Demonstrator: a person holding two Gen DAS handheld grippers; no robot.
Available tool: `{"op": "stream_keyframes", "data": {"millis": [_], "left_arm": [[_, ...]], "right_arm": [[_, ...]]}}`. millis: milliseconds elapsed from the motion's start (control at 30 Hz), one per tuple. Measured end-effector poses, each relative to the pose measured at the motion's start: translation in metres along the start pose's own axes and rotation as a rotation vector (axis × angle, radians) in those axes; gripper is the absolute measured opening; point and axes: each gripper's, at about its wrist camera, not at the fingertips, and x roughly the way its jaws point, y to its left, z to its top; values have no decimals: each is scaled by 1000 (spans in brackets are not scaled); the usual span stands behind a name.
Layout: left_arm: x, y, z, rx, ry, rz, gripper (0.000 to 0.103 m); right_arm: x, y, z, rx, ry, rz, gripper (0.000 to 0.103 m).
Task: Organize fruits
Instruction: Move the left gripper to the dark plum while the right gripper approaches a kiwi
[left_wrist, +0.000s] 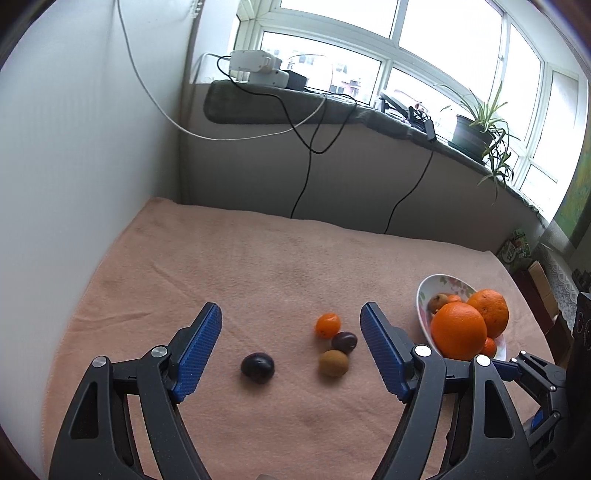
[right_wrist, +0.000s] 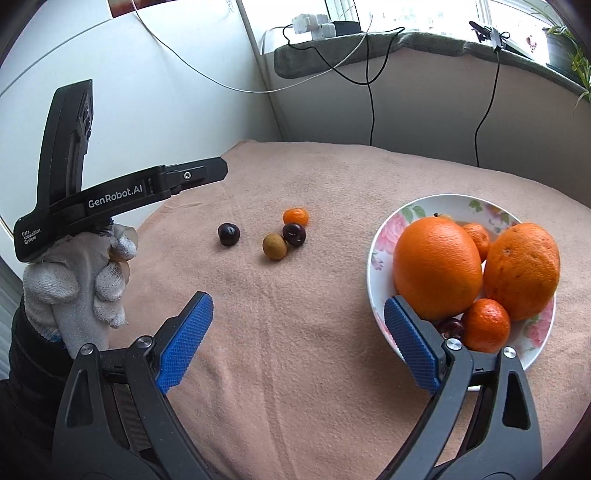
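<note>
Your left gripper (left_wrist: 291, 321) and right gripper (right_wrist: 299, 310) both gape wide, holding nothing, the right finger (right_wrist: 412, 343) half-hiding a dark fruit (right_wrist: 450, 328) in the bowl (right_wrist: 380, 236).

Orange oranges (right_wrist: 437, 267) fill a white, pink-flowered bowl (right_wrist: 384, 236) on a peach cloth (right_wrist: 295, 332).

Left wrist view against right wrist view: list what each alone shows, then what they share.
Only the left wrist view: the potted plant whole on the sill, and the left gripper head-on, jaws open.
Only the right wrist view: the gloved hand, and a small dark fruit low in the bowl.
Both: four loose fruits on the pink cloth, and two big oranges.
</note>
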Motion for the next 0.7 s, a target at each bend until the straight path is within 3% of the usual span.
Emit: {"op": "stream_keyframes", "data": {"millis": [100, 167, 300, 433, 600, 700], "left_arm": [[-3, 16, -8, -26, 7, 21, 78], [-4, 26, -14, -42, 14, 34, 78], [-4, 40, -25, -71, 33, 39, 78], [-2, 45, -34, -83, 45, 31, 77], [7, 43, -42, -83, 73, -1, 63], [12, 41, -45, -79, 98, -22, 56]], "right_arm": [[7, 7, 2, -16, -2, 8, 95], [11, 11, 5, -23, 2, 16, 86], [23, 17, 9, -13, 15, 30, 81], [38, 19, 12, 7, 45, 47, 62], [58, 23, 16, 5, 62, 27, 59], [70, 22, 18, 24, 77, 22, 50]]}}
